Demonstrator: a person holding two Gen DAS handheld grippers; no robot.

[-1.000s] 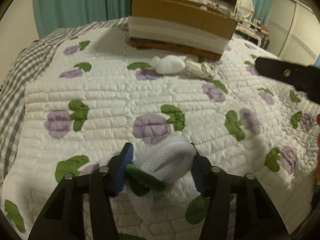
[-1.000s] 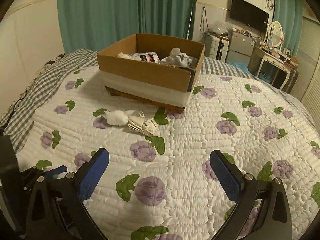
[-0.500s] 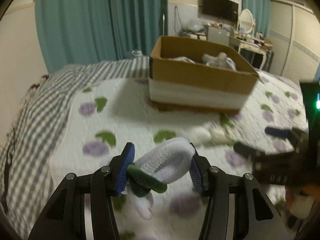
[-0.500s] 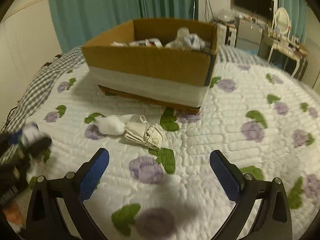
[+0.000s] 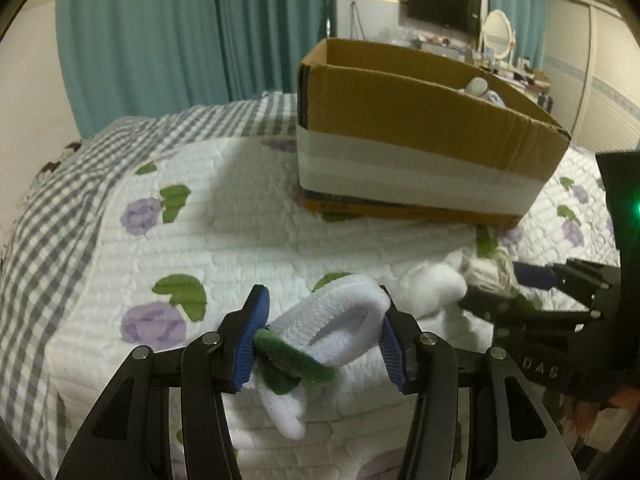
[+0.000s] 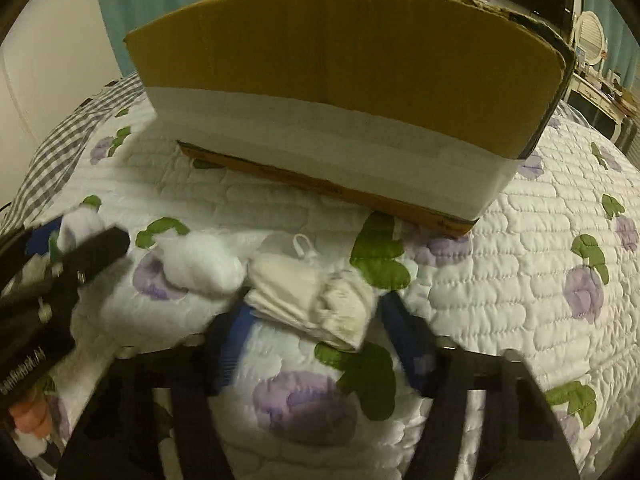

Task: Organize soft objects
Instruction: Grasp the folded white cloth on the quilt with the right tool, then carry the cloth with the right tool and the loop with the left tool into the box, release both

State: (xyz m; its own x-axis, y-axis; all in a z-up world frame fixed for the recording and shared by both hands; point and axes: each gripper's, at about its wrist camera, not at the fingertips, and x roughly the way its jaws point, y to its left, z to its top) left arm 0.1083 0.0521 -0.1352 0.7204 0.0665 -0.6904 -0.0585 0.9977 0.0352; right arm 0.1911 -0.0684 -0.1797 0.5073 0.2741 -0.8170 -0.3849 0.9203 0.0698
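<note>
My left gripper [image 5: 320, 332] is shut on a fluffy white sock with a green cuff [image 5: 336, 320], held just above the quilt. A cream folded sock bundle [image 6: 308, 296] lies on the quilt in front of the cardboard box [image 6: 340, 60]. The jaws of my right gripper [image 6: 314, 312] are closing on this bundle, with a blue pad touching each end. A white fluffy ball [image 6: 200, 264] rests just left of the bundle. In the left wrist view the right gripper [image 5: 504, 288] reaches the bundle [image 5: 486, 270] from the right.
The box [image 5: 420, 128] is open at the top, with soft items [image 5: 478, 86] inside. The flowered quilt [image 6: 520, 240] covers the bed, with a grey checked sheet [image 5: 48, 208] at the left. Teal curtains, a wall TV and a dresser stand behind. The left gripper [image 6: 72, 236] is close at the left of the right wrist view.
My right gripper has dropped forward to the cream bundle and its wide jaws have narrowed around it. The left gripper, still holding the sock, has lifted and moved nearer the box.
</note>
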